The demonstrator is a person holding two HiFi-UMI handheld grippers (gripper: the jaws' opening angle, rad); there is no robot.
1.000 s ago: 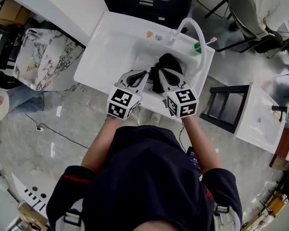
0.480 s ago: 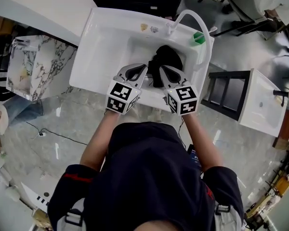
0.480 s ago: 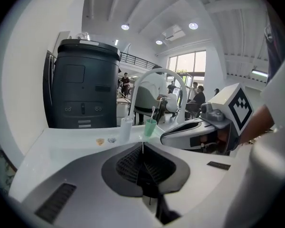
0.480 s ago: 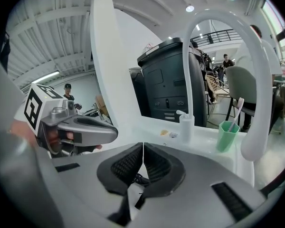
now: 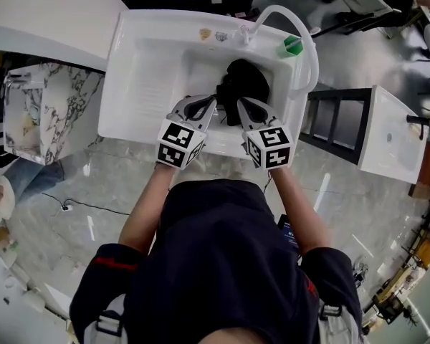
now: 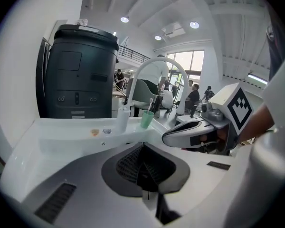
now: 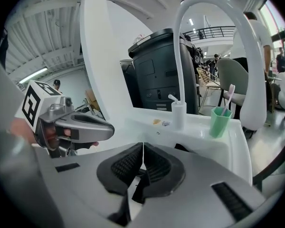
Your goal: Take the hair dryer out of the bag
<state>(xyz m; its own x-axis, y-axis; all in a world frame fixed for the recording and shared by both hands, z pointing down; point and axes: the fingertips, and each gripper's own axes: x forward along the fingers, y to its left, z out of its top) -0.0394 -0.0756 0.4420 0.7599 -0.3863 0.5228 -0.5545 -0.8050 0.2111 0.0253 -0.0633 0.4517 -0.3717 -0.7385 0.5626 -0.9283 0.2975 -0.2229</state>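
Observation:
A black bag [image 5: 244, 84] lies crumpled in the basin of a white sink [image 5: 140, 84]; no hair dryer shows. My left gripper [image 5: 203, 106] is shut and empty, hovering over the sink's front rim just left of the bag. My right gripper [image 5: 241, 106] is also shut and empty, its tips at the bag's near edge. In the left gripper view the jaws [image 6: 143, 148] are pressed together, and the right gripper [image 6: 199, 132] sits beside them. In the right gripper view the shut jaws [image 7: 142, 158] point at the basin, with the left gripper [image 7: 76, 125] alongside.
A tall white arched faucet [image 5: 290, 20] rises at the sink's back right, next to a green cup [image 5: 292, 46] with a toothbrush and a small white dispenser [image 5: 240, 36]. A marbled block [image 5: 43, 113] stands to the left, a dark frame [image 5: 333, 124] and another white basin [image 5: 390, 142] to the right.
Both grippers have sunk and tipped downward toward the basin, staying shut. Their tips now sit closer to the black bag.

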